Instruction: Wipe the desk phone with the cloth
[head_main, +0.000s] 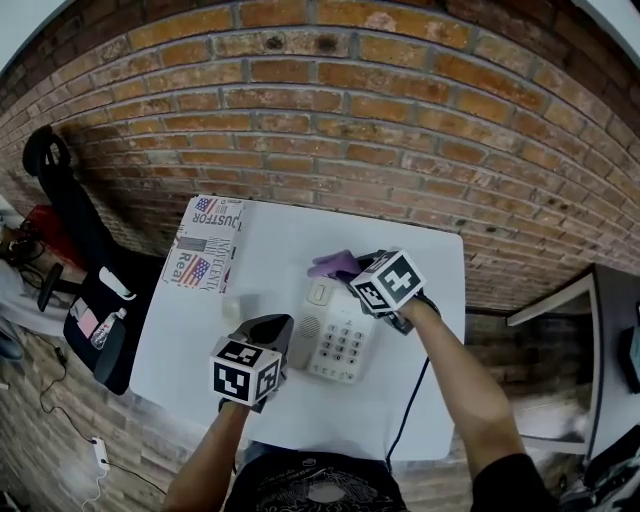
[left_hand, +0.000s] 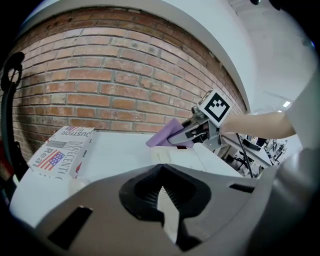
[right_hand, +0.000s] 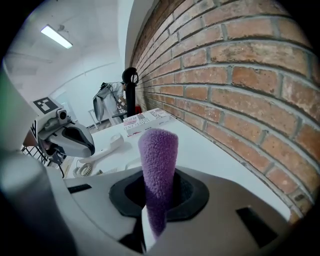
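Box: a printed carton lies at the far left corner of the table, against the brick wall.
Left tongs: the left gripper is closed on the white handset, just left of the phone body.
Phone: the desk phone sits mid-table, nearer the front edge, keypad up.
Right tongs: the right gripper is clamped on the purple cloth.
Cloth: it is at the phone's far edge.

Desk phone on the table, handset at its left, cloth over its far end, box left-rear.
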